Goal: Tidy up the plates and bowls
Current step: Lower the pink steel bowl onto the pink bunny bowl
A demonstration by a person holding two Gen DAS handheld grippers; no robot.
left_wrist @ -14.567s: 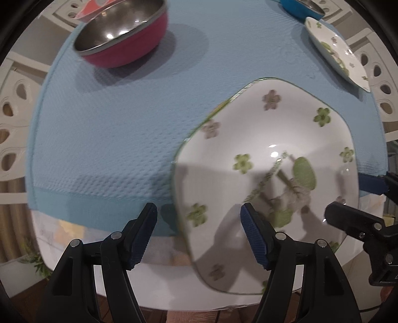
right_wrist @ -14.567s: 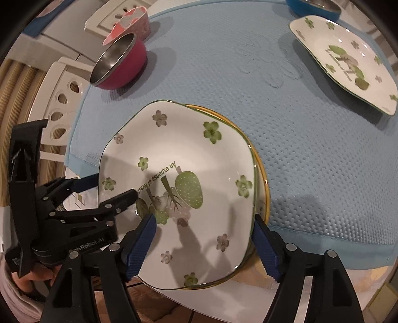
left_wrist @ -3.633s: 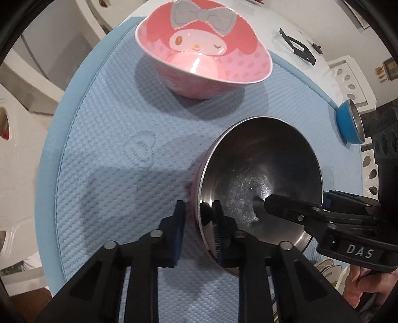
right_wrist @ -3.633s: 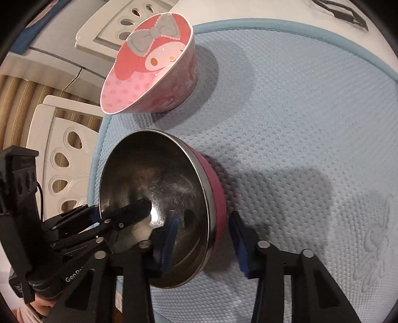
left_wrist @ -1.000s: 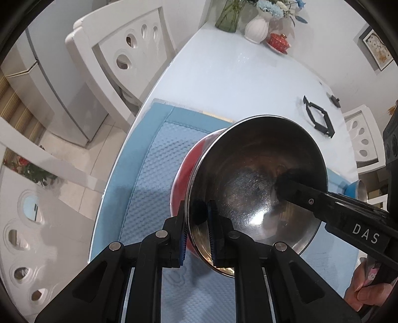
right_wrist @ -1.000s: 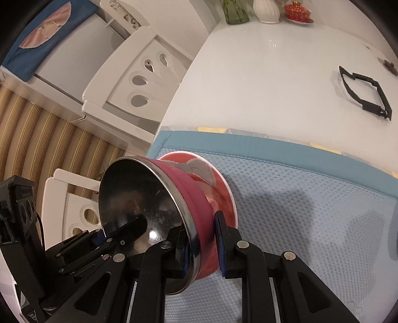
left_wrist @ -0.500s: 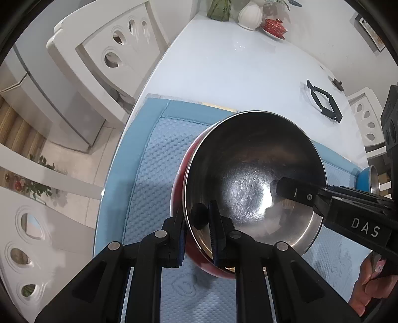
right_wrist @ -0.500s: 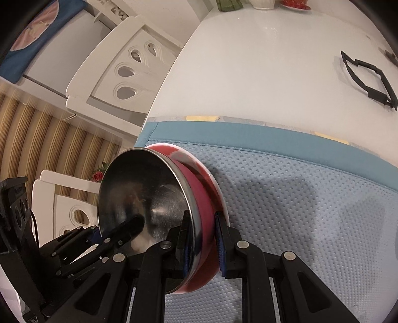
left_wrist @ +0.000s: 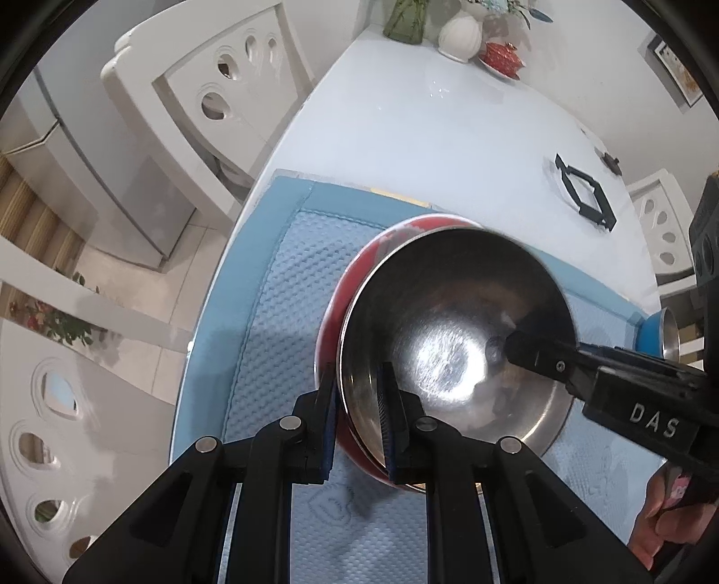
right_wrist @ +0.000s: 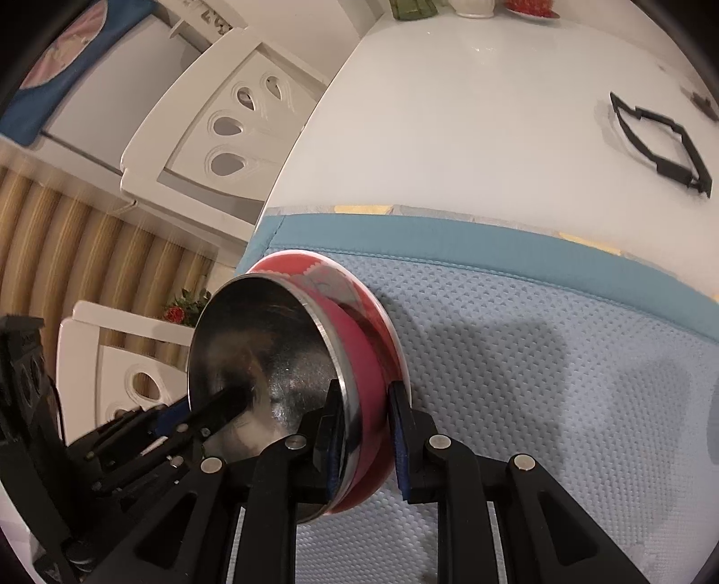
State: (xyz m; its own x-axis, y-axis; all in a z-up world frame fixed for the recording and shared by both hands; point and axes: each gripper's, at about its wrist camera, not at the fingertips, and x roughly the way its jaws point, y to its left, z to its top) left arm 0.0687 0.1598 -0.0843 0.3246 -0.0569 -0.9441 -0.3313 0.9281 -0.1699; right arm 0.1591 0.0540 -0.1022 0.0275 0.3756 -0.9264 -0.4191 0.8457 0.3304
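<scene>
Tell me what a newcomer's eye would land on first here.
The shiny steel bowl fills the middle of both views, nested in a pink bowl over the near corner of the blue mat. The left gripper and the right gripper each clamp its rim from opposite sides, jaws shut. Beyond lies the bare white table, with a black frame on it.

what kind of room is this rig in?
Likely a home dining area: a white dining table with a blue placemat, white carved chairs, vases at the far end, and what looks like a fridge.
</scene>
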